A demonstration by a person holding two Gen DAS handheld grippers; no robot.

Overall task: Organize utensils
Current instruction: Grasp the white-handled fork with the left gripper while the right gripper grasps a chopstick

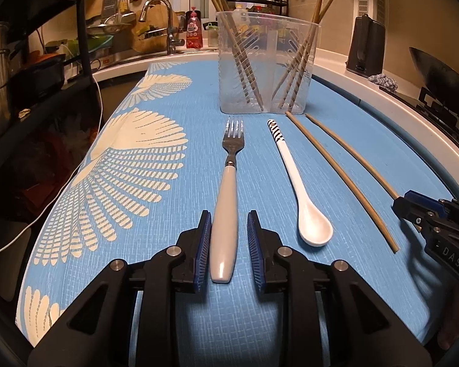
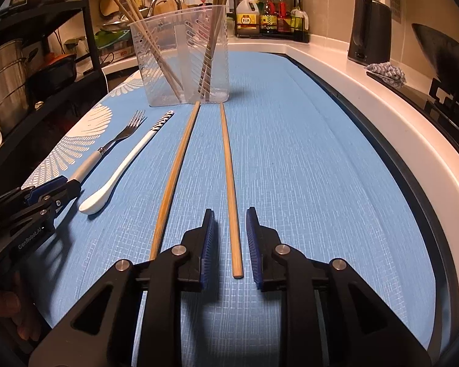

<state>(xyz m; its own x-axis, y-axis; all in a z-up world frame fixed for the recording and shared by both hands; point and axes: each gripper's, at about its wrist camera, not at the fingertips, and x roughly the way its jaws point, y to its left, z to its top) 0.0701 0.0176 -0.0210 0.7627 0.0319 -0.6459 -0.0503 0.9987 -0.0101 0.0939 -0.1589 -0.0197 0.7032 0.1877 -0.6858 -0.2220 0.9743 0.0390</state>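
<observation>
We count four loose utensils on the blue mat [image 1: 174, 98] that covers the desk: one fork [image 1: 226, 202] with a white handle, one white spoon [image 1: 303, 192] with a striped handle end, and two chopsticks, one nearer the spoon [image 1: 342, 180] and one farther right [image 1: 352, 156]. All four lie in the middle of the left wrist frame, roughly parallel, their far ends just short of the container. We find one clear plastic holder [image 1: 266, 61] standing upright at upper centre, split by an inner wall into two compartments; each holds several chopsticks leaning outward, and we cannot give a firm count through the plastic. The left tongs [image 1: 229, 241] stand partly open astride the fork handle; the left pad appears to touch it, the right pad stands clear, and the fork lies flat on the mat, not gripped. The right tongs [image 2: 228, 241] stand partly open astride the near end of the right chopstick [image 2: 229, 183], with a gap at each pad; the other chopstick [image 2: 174, 177] lies just outside their left finger. In the right wrist view the mat to the right of the chopsticks is bare up to its dark edge and the white desk rim [image 2: 382, 113]. The mat's left edge drops off beside a black shelf rack [image 1: 61, 30].
</observation>
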